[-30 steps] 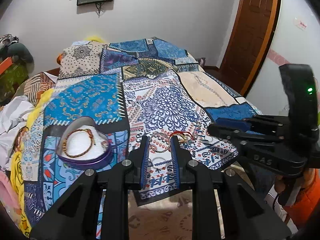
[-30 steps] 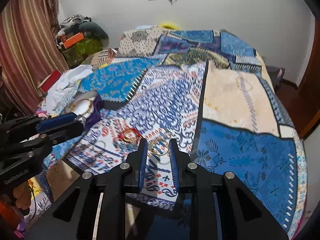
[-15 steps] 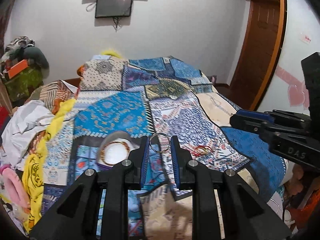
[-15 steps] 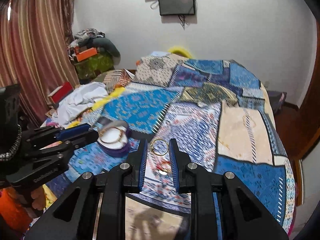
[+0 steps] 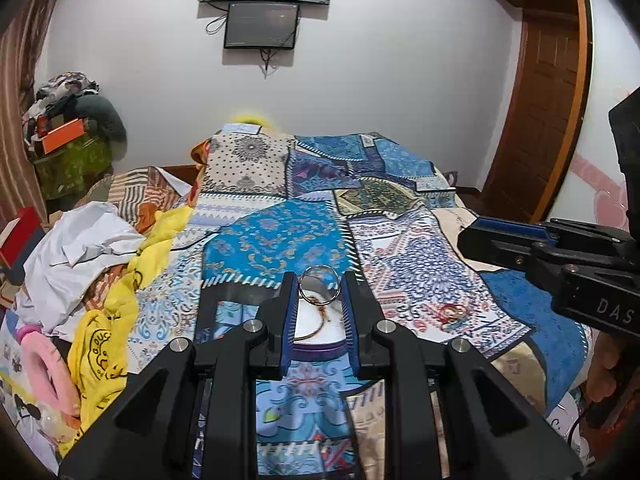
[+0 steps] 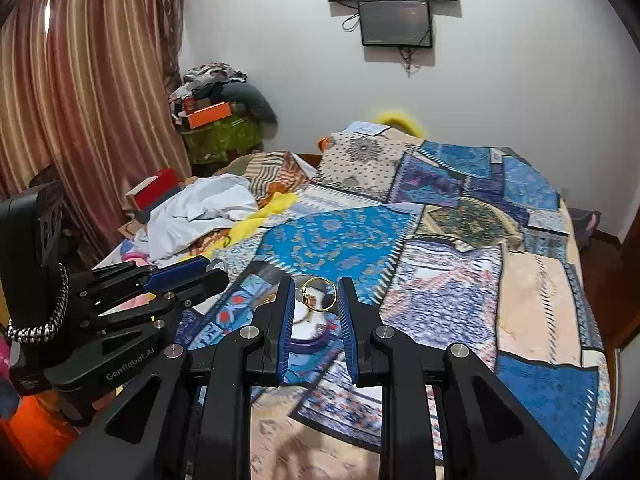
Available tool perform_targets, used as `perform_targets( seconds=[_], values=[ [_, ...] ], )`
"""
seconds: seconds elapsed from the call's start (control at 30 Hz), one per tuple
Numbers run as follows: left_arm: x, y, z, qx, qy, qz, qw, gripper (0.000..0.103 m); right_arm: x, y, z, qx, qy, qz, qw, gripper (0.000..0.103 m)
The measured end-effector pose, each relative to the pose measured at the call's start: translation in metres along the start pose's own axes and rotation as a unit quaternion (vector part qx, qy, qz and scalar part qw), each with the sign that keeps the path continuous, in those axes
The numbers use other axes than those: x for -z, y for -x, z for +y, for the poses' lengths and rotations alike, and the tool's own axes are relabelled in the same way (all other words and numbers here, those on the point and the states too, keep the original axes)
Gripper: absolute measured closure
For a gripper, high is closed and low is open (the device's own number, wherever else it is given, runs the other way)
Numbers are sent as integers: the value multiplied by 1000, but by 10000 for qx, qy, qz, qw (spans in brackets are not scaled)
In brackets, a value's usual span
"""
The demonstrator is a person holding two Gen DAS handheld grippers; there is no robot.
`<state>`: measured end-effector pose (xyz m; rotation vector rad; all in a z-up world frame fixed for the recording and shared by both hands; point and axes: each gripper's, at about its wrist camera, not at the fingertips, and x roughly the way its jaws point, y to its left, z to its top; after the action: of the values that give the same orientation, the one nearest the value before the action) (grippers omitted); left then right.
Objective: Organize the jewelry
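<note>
Both tongs pinch rings: left (image 5: 320, 286) (marked "GenRobot.AI") silver (image 5: 320, 289), right (image 6: 317, 292) seemingly gold (image 6: 319, 294).

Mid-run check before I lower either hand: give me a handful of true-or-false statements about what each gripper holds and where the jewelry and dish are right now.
1. The left gripper is shut on a thin silver metal ring. True.
2. The right gripper is empty. False: it is shut on a thin gold ring.
3. The round purple-rimmed dish with white lining already holds a thin beaded bracelet. True.
4. A red and gold bangle cluster lies on the blue patterned patchwork bedspread, outside the dish. True.
5. The dish sits on the floor by the wooden door. False: it rests on the bedspread, below the left gripper's fingers.
</note>
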<state>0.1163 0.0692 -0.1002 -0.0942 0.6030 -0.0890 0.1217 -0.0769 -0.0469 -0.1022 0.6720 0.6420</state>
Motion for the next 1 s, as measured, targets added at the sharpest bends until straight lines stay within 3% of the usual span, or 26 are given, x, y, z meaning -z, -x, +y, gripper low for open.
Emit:
perform_targets(
  seconds=[0.3, 1.0],
  values=[
    [6, -22, 23, -123, 76, 163, 9998, 82, -3, -43, 10, -223, 102, 293, 9993, 83],
    [34, -108, 36, 147, 195, 1071, 9939, 82, 5, -124, -2, -477, -47, 1263, 9908, 83]
  ],
)
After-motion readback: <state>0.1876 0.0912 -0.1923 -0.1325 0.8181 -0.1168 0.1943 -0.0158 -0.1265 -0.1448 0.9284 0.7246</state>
